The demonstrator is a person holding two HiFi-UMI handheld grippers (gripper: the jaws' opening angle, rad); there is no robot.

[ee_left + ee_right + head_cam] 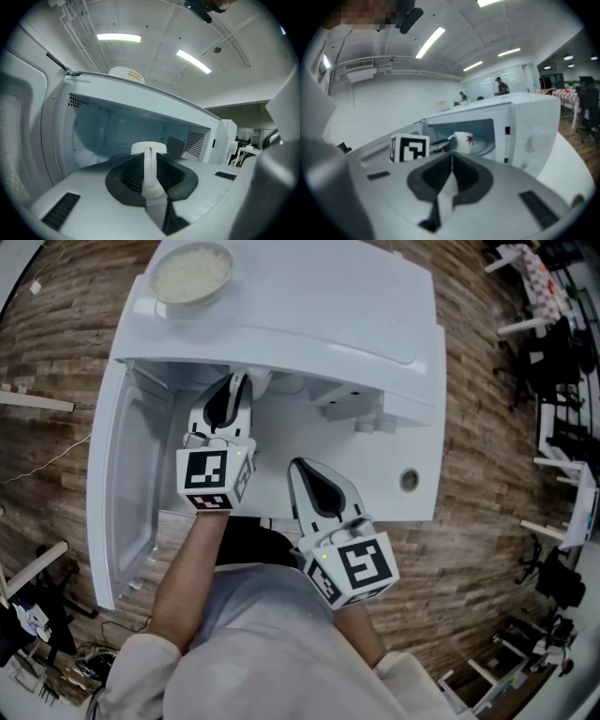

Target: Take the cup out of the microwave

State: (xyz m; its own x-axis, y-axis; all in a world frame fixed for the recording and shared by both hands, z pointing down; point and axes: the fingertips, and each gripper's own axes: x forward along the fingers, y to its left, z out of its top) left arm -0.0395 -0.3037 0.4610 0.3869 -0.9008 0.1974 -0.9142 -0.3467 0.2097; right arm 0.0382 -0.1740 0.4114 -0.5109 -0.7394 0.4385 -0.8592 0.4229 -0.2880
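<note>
A white microwave (pixel 356 324) stands with its door (pixel 122 493) swung open to the left. My left gripper (pixel 244 382) reaches into the cavity. In the left gripper view its jaws (pixel 149 161) are shut on the handle of a white cup (pixel 148 148), whose rim shows just beyond the fingertips. From the right gripper view, the cup (pixel 462 142), which has a red mark, sits inside the microwave (pixel 520 126) beside the left gripper's marker cube (pixel 410 147). My right gripper (pixel 298 467) hangs in front of the microwave, outside it, jaws (pixel 451 157) shut and empty.
A bowl of white rice (pixel 192 273) rests on top of the microwave at its back left; its edge shows over the top as (pixel 127 75). The microwave's control panel (pixel 408 479) is at the right. Wooden floor, desks and chairs (pixel 553 352) surround the stand.
</note>
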